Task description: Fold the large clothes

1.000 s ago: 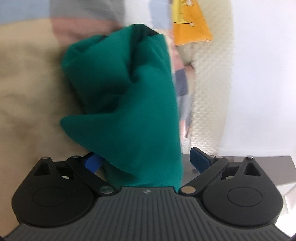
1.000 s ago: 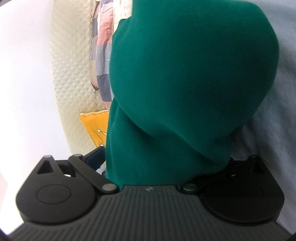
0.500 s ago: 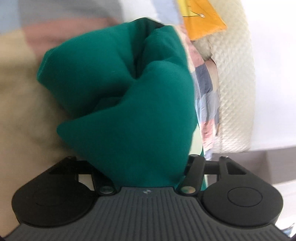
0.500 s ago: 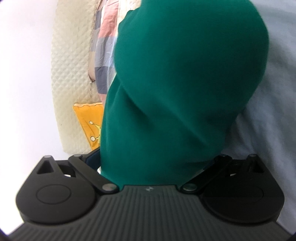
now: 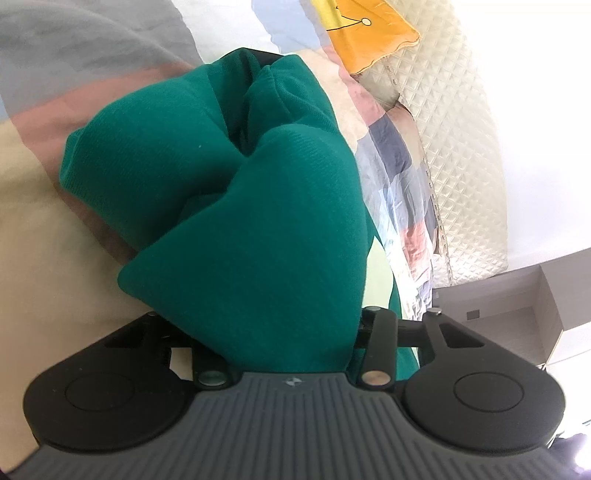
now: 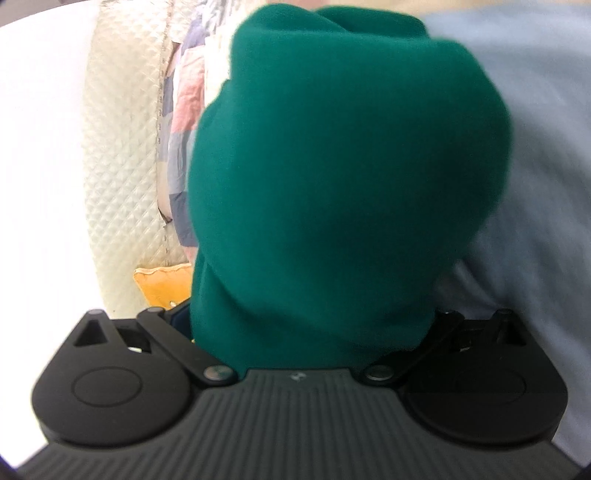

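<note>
1. Left wrist view: the green garment [image 5: 236, 206] bunches thickly above the patchwork bedspread [image 5: 29, 221]; the left gripper [image 5: 284, 332] is closing on a fold between its jaws.
2. The right gripper [image 6: 314, 332] is buried in cloth; I cannot tell its grip.
3. The garment looks soft, bulky and limp; hems seem the best hold.
4. An orange cushion [image 5: 365, 33] and quilted headboard [image 5: 461, 147] lie beyond the garment, clear of it.

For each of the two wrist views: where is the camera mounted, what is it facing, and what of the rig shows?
Left wrist: on the left gripper, looking along its closing jaws at the bunched green garment between them, over patchwork bedding.
Right wrist: on the right gripper, facing the same garment, which hides the fingers.
Shared: the garment, yellow cushion, quilted cream headboard.
</note>
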Available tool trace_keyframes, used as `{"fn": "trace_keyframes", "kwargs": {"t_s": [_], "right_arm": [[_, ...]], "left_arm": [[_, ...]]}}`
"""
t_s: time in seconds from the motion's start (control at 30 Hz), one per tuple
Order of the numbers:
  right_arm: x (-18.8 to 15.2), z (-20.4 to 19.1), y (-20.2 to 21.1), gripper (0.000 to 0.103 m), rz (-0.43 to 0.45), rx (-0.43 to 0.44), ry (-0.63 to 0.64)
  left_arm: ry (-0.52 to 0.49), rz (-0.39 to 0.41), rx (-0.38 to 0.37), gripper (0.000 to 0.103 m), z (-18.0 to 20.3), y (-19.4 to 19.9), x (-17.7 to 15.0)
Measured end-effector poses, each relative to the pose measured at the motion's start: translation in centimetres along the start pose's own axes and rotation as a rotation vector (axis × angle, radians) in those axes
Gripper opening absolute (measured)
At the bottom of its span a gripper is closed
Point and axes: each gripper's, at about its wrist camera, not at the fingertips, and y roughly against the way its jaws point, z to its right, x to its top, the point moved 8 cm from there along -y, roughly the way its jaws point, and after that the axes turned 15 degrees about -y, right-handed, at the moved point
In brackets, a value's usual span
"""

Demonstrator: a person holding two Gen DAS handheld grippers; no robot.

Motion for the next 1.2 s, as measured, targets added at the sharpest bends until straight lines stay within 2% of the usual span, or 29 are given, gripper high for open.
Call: {"fn": "trace_keyframes", "kwargs": {"t_s": [0.1, 0.17, 0.23, 0.33, 0.43, 0.57, 0.7, 0.87, 1.03, 1.1, 1.2], "right_arm": [[-0.4, 0.0, -1.4, 0.103, -0.018, -0.013, 0.059], [-0.4, -0.3, -1.4, 0.1, -0.028, 0.012, 0.072], [-0.3, 0.5, -1.3, 0.08, -0.032, 0.015, 0.094], [-0.3, -0.1, -1.0, 0.069, -0.048, 0.047, 0.127], [-0.8, -0.7, -0.9, 0.064, -0.074, 0.102, 0.153], [-1.7, -2.3, -0.1, 0.062, -0.113, 0.149, 0.257], [-2.5, -2.9, 1.4, 0.061, -0.14, 0.195, 0.318], [-3.0, -4.9, 4.2, 0.061, -0.175, 0.229, 0.391], [-2.4, -7.8, 7.1, 0.06, -0.175, 0.279, 0.445], [-1.4, -9.8, 7.5, 0.06, -0.169, 0.306, 0.45], [0.4, -12.6, 8.3, 0.06, -0.161, 0.33, 0.466]], "left_arm": [[0.001, 0.002, -0.005, 0.05, 0.0, 0.3, 0.0], [-0.003, 0.007, -0.011, 0.05, -0.1, 0.0, -0.1], [-0.014, 0.011, -0.019, 0.049, -0.2, -0.1, -0.3], [-0.057, 0.022, -0.024, 0.047, 0.2, 0.0, -0.1], [-0.134, 0.034, -0.053, 0.044, 1.1, -0.3, 0.9], [-0.199, 0.06, -0.079, 0.04, 1.9, 1.0, 1.4], [-0.19, 0.076, -0.105, 0.039, 2.1, 2.8, 1.3], [-0.231, 0.047, -0.158, 0.039, 3.2, 4.2, 1.1], [-0.322, 0.043, -0.21, 0.039, 7.4, 5.4, 1.5], [-0.398, 0.027, -0.223, 0.039, 10.1, 5.4, 1.5], [-0.432, 0.002, -0.241, 0.039, 13.9, 4.3, 1.9]]}}
